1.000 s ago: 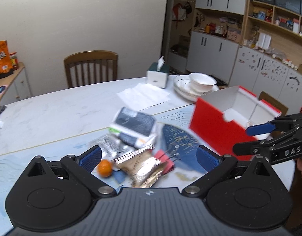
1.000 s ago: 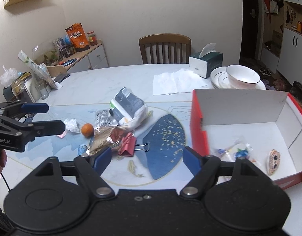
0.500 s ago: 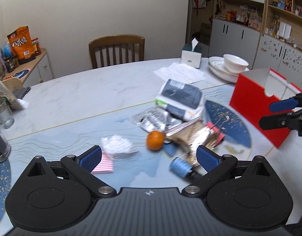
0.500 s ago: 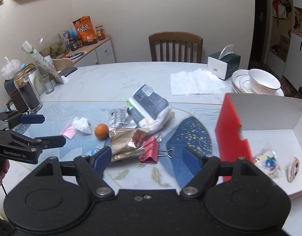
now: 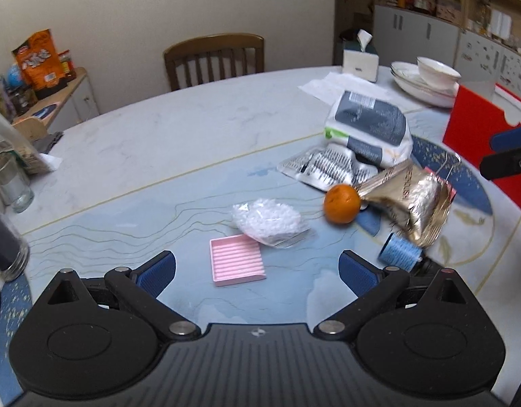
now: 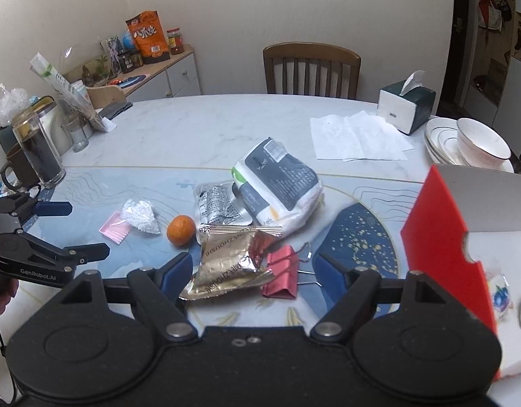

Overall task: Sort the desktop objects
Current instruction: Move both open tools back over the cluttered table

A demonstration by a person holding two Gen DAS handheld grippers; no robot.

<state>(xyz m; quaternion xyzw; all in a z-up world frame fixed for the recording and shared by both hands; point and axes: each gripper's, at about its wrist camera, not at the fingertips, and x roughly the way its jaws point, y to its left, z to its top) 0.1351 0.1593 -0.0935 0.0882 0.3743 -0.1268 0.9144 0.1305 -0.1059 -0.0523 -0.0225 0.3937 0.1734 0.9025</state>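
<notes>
My left gripper [image 5: 257, 269], jaws apart and holding nothing, has the pink ridged tray [image 5: 236, 259] between its fingertips; right gripper [image 6: 253, 271] likewise spread above the gold snack packet [image 6: 231, 259].

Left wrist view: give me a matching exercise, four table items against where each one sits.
Items:
1. pink tray
2. orange
3. blue spool
4. tissue box

Places:
A. far table edge, beside the stacked dishes
B. touching the gold packet's left tip
C. between the open left tongs' pads
D. under the gold packet's near corner

Pairs: 1-C, 2-B, 3-D, 4-A
</notes>
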